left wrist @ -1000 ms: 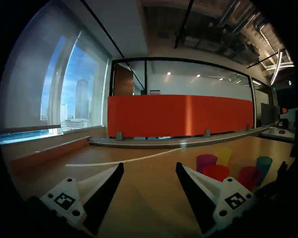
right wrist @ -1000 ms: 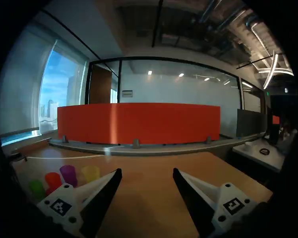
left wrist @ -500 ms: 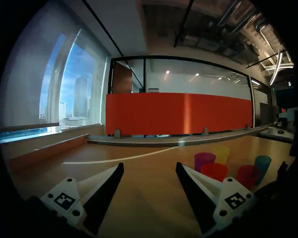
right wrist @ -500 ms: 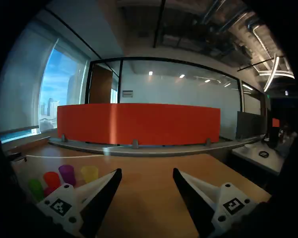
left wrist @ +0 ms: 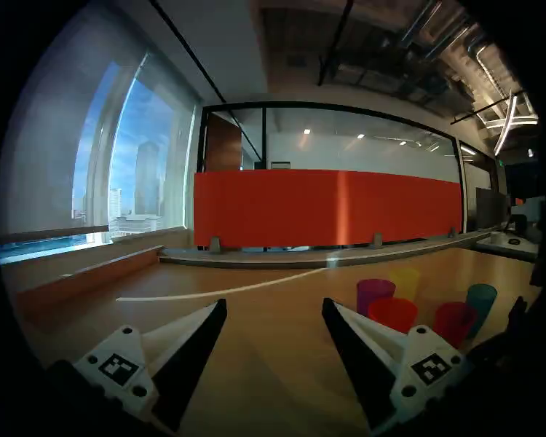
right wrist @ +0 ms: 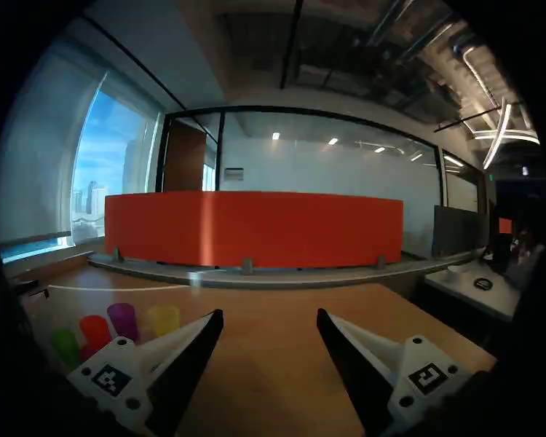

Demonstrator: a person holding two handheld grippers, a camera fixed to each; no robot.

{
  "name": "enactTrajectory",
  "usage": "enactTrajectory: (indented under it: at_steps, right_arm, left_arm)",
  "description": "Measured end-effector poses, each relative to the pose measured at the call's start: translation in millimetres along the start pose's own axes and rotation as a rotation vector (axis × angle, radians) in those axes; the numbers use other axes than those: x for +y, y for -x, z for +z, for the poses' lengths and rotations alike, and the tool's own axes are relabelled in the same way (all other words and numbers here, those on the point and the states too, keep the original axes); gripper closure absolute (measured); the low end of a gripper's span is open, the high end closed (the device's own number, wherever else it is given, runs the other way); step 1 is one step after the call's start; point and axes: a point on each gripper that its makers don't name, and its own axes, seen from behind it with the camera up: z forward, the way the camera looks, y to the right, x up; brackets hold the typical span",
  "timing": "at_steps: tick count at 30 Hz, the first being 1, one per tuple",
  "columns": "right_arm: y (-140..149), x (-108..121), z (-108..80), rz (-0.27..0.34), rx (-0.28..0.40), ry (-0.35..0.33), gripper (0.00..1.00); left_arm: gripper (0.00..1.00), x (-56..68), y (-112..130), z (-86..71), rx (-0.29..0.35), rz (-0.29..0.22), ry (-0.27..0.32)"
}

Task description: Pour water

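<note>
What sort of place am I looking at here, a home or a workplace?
Most likely an office high in a city building: a long wooden desk with an orange divider panel, a glass-walled room behind it, and a tall window overlooking skyscrapers.

Left gripper view: cups clustered on surface, lower right of frame. Behind, partition along far edge of surface, centre frame; window at left. Right gripper view: cups at lower left, partition behind, side desk at right edge, beyond surface.
</note>
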Motion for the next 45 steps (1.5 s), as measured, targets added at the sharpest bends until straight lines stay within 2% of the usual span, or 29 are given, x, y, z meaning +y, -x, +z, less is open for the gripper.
enactTrajectory:
  at_steps: [12,21,27,39,45]
  right_arm:
    - [-4,17,-15.8,-0.002,0.047,0.003,0.01]
    - [-8,26,-20.3,-0.029,0.099,-0.003,0.01]
    - [5,25,-13.3,-0.058,0.094,0.006,0.01]
    - [32,27,5.5,0.013,0.097,-0.003,0.01]
    - [34,25,13.7,0.018,0.115,-0.020,0.01]
  left_arm:
    - [0.03,-0.4,-1,-0.6,0.000,0.001,0.000]
    - [0.03,-0.6,-1,-0.2,0.000,0.001,0.000]
    - [0.03,-0.6,-1,-0.3,0.000,0.001,0.000]
    - [0.02,-0.2,-1,-0.4,0.000,0.001,0.000]
    - [0.03,-0.5,-1,-0.2,0.000,0.001,0.000]
